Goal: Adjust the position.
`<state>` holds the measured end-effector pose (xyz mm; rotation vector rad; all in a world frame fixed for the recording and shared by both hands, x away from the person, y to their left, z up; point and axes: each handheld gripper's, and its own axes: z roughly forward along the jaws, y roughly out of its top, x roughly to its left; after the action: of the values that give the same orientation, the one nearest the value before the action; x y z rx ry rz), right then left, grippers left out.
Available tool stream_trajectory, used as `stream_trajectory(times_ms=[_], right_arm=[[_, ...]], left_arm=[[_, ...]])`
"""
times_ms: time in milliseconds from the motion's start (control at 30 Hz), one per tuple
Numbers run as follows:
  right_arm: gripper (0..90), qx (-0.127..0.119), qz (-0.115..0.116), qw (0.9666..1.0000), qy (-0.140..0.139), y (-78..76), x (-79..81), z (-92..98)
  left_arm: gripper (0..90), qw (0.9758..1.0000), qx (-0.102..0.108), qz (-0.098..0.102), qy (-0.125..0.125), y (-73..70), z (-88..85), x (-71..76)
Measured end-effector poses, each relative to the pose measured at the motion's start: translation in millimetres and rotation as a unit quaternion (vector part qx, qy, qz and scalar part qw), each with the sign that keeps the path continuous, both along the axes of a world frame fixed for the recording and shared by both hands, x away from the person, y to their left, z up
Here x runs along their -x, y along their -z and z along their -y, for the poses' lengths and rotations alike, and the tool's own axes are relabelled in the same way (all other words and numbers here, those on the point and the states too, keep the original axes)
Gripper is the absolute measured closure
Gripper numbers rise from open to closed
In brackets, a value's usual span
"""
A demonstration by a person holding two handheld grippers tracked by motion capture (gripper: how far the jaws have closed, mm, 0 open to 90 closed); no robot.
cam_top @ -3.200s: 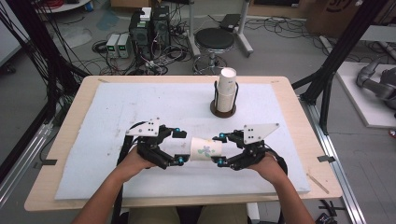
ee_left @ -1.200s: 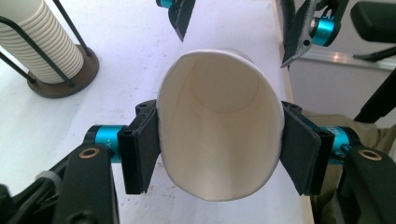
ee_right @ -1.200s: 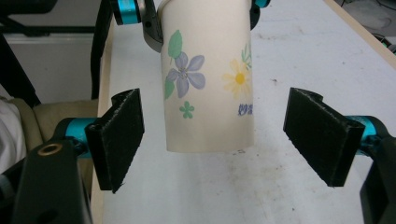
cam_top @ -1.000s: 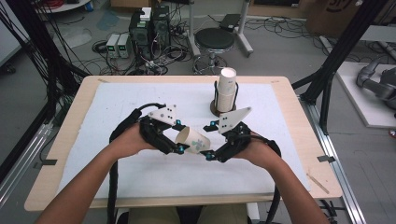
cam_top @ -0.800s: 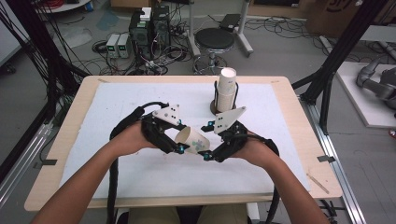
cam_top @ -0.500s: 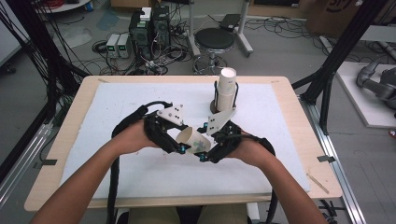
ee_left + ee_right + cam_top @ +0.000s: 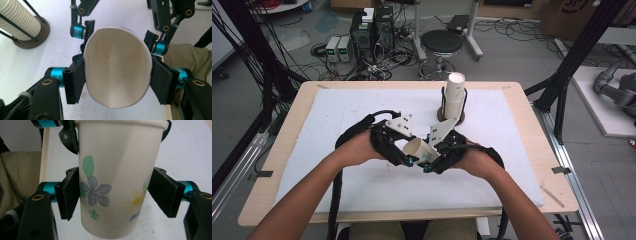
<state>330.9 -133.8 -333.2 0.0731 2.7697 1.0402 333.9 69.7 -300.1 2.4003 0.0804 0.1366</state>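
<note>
White paper cup with a printed flower pattern [image 7: 421, 150] is held off the white-covered tabletop [image 7: 337, 110], near its middle, between both claws. Left claw [image 7: 113, 80] is clamped on the cup near its open rim, squeezing the mouth oval. Right claw [image 7: 117, 195] pads press the cup's sides lower down. A stack of white paper cups in a black wire holder [image 7: 453, 100] stands behind, apart.

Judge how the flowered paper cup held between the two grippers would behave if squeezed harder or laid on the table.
The paper cup likely dents easily: its mouth already looks squashed oval between the left gripper's pads. It seems light, being thin-walled and empty. Laid down, its tapered body would probably roll in a curve.
</note>
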Motion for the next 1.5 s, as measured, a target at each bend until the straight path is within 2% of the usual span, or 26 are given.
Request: stream_trajectory(times_ms=[100,333,400,500,600,700,800,833,933,967,1000,1067,1133,1200,1267,1300,1333,1367,1433,1467,1500], right_arm=[[35.6,0.003,-0.004,1.0000,-0.007,0.2,0.0,-0.8],[36.4,0.005,-0.010,0.9999,-0.005,2.9,-0.7,-2.9],[36.4,0.005,-0.011,0.9999,-0.005,3.2,-1.3,-2.4],[36.4,0.009,-0.014,0.9999,0.000,3.6,-2.3,-0.3],[36.5,0.008,-0.022,0.9997,0.004,5.2,-5.0,6.1],[36.4,0.002,-0.028,0.9995,0.014,7.8,-7.6,15.1],[36.0,-0.006,-0.032,0.9992,0.025,10.5,-8.4,24.4],[35.7,-0.010,-0.032,0.9990,0.029,11.6,-8.4,28.1],[35.4,-0.036,-0.035,0.9976,0.047,14.7,-6.4,43.9],[35.3,-0.040,-0.034,0.9974,0.050,15.3,-5.9,46.4],[35.3,-0.046,-0.033,0.9968,0.056,16.3,-4.7,51.6],[35.3,-0.062,-0.031,0.9953,0.067,18.2,-2.2,62.2],[35.3,-0.077,-0.025,0.9936,0.079,19.6,1.1,73.0],[35.3,-0.096,-0.017,0.9910,0.092,21.1,4.4,83.5],[35.4,-0.119,-0.010,0.9872,0.106,22.4,8.0,93.6],[35.5,-0.132,-0.007,0.9846,0.114,23.3,10.0,98.2],[35.6,-0.144,0.000,0.9822,0.121,24.2,11.4,103.1],[35.7,-0.158,0.004,0.9791,0.128,25.3,13.2,107.4],[35.9,-0.186,0.010,0.9721,0.143,28.2,15.9,115.2],[36.1,-0.203,0.015,0.9671,0.153,29.8,17.6,119.2],[36.1,-0.213,0.013,0.9641,0.158,30.8,18.8,121.2]], left_arm=[[35.0,1.0000,-0.002,0.002,0.000,0.2,0.5,0.1],[32.2,1.0000,0.006,0.001,-0.008,2.4,1.2,0.2],[28.8,0.9998,0.016,-0.002,-0.010,3.4,0.6,-0.7],[17.3,0.9984,0.052,-0.003,-0.023,3.7,-3.4,-1.9],[17.8,0.9964,0.077,-0.002,-0.035,3.1,-11.1,-3.5],[17.9,0.9933,0.103,-0.008,-0.051,2.9,-21.5,-4.4],[17.8,0.9886,0.134,-0.011,-0.068,4.7,-33.3,-4.7],[17.8,0.9862,0.145,-0.012,-0.078,7.1,-38.0,-4.5],[17.9,0.9815,0.159,-0.008,-0.107,15.3,-48.3,-4.4],[17.8,0.9789,0.167,-0.011,-0.118,19.2,-51.9,-4.3],[17.8,0.9773,0.171,-0.012,-0.124,22.9,-56.0,-4.6],[17.9,0.9722,0.187,-0.015,-0.139,30.7,-63.2,-3.4],[17.9,0.9682,0.199,-0.013,-0.151,37.3,-71.2,-2.2],[17.6,0.9626,0.213,-0.009,-0.168,44.1,-78.3,-0.3],[17.5,0.9572,0.226,-0.005,-0.181,51.5,-85.5,1.5],[17.5,0.9529,0.236,-0.004,-0.190,55.7,-88.4,2.9],[17.5,0.9496,0.243,-0.003,-0.198,59.4,-91.4,4.2],[17.5,0.9479,0.247,0.000,-0.202,62.6,-94.9,5.0],[17.5,0.9416,0.259,0.008,-0.215,69.7,-100.1,7.9],[17.5,0.9405,0.261,0.012,-0.218,71.9,-101.4,8.9],[17.5,0.9393,0.262,0.014,-0.222,74.6,-103.0,10.1]])
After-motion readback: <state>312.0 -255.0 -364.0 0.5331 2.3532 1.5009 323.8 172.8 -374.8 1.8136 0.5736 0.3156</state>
